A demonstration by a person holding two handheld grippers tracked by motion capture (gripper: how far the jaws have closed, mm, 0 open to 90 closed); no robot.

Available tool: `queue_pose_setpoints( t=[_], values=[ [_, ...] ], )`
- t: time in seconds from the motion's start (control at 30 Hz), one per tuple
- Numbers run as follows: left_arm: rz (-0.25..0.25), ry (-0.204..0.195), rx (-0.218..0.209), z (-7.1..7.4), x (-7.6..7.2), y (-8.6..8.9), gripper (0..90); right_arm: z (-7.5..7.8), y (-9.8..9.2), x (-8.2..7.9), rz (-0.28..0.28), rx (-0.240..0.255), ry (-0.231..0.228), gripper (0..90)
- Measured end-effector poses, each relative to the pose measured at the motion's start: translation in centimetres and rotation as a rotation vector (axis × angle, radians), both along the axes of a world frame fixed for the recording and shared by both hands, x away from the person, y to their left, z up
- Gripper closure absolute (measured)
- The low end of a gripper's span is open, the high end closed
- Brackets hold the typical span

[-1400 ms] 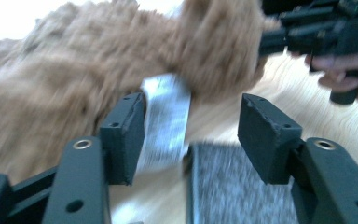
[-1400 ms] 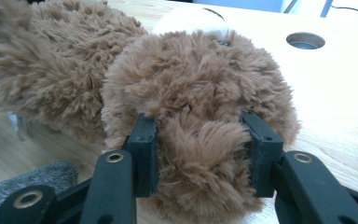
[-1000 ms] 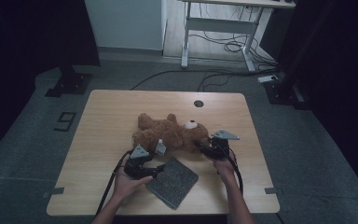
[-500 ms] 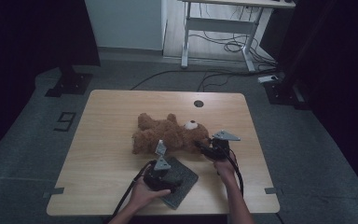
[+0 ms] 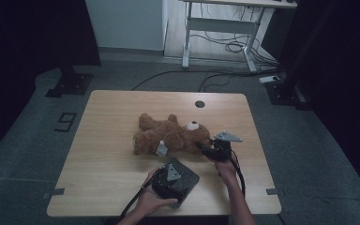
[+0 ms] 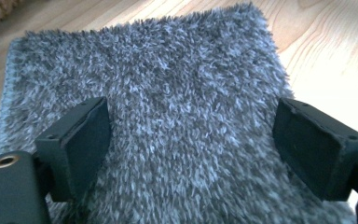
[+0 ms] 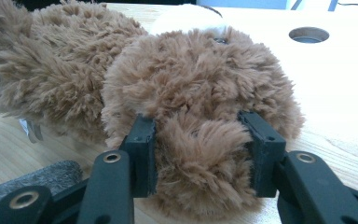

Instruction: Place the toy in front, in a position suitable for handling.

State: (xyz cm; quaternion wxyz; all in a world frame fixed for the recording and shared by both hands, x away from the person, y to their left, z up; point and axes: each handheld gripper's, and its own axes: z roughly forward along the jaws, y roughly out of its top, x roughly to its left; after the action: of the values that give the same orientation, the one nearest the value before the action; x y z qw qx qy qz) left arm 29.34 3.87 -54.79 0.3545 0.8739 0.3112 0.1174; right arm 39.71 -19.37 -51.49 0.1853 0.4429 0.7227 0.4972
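A brown teddy bear (image 5: 171, 136) lies on its back in the middle of the wooden table (image 5: 112, 154), head to the right. My right gripper (image 5: 203, 146) is shut on a tuft of fur at the bear's head (image 7: 191, 70); both pads (image 7: 142, 154) press into it. A grey fuzzy mat (image 5: 187, 183) lies flat near the front edge. My left gripper (image 5: 176, 176) hovers low over the mat (image 6: 182, 93). Its jaws have just been opening and stand wide, with the mat's pile below and between them and the pads not pressing on it.
A white tag (image 5: 161, 149) sticks out of the bear's side. A round hole (image 5: 199, 104) sits in the table's far edge. Behind the table stand a white desk frame (image 5: 215, 28), floor cables (image 5: 229, 47) and a black stand base (image 5: 70, 84).
My left gripper has moved right and toward the front edge, from beside the bear's legs onto the grey mat. The right gripper and the bear have stayed where they were.
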Motion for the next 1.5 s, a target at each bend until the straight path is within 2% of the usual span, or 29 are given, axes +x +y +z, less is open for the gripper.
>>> queue_pose_setpoints(
  t=[0.13, 0.17, 0.37, 0.4, 0.57, 0.77, 0.9, 1.03, 1.1, 1.13, 1.27, 1.5],
  values=[
    [0.017, -0.019, -0.010, 0.0, -0.1, 0.4, 21.2, 0.0, 0.0, 0.0, -0.001, 0.001, 0.002, 53.3],
    [0.028, -0.025, -0.017, 0.0, -0.1, 0.7, 28.0, -0.1, 0.0, -0.1, -0.002, 0.002, 0.001, 53.2],
    [0.035, -0.040, -0.033, 0.1, -0.1, 1.8, 54.7, -0.1, 0.0, -0.2, -0.004, 0.001, 0.000, 53.2],
    [0.035, -0.042, -0.034, 0.1, -0.1, 2.0, 54.7, -0.1, 0.0, -0.2, -0.004, 0.001, 0.000, 53.2],
    [0.034, -0.052, -0.038, 0.1, -0.3, 2.5, 68.6, -0.1, 0.0, -0.2, -0.004, 0.002, 0.002, 53.2],
    [0.024, -0.034, -0.082, 0.4, -0.1, 3.8, 73.2, -0.1, -0.2, -0.3, -0.002, 0.006, 0.004, 53.1],
    [0.018, -0.015, -0.170, 1.4, 0.1, 5.7, 73.8, -0.1, -0.3, -0.3, 0.001, 0.012, 0.005, 53.1],
    [0.011, -0.028, -0.229, 3.2, -0.3, 7.7, 73.9, -0.2, -0.3, -0.3, 0.003, 0.018, 0.006, 53.1],
    [0.023, -0.038, -0.273, 4.3, -0.5, 9.3, 73.9, -0.2, -0.3, -0.3, 0.001, 0.021, 0.005, 53.1],
    [0.023, -0.038, -0.273, 4.3, -0.5, 9.3, 73.9, -0.2, -0.3, -0.3, 0.001, 0.021, 0.005, 53.1],
    [0.063, -0.040, -0.319, 5.2, -0.5, 11.4, 73.8, -0.2, -0.4, -0.2, 0.002, 0.029, 0.006, 53.2],
    [0.117, -0.054, -0.356, 6.1, -0.2, 13.4, 73.7, -0.3, -0.5, -0.2, 0.011, 0.031, 0.005, 53.1]
  ],
)
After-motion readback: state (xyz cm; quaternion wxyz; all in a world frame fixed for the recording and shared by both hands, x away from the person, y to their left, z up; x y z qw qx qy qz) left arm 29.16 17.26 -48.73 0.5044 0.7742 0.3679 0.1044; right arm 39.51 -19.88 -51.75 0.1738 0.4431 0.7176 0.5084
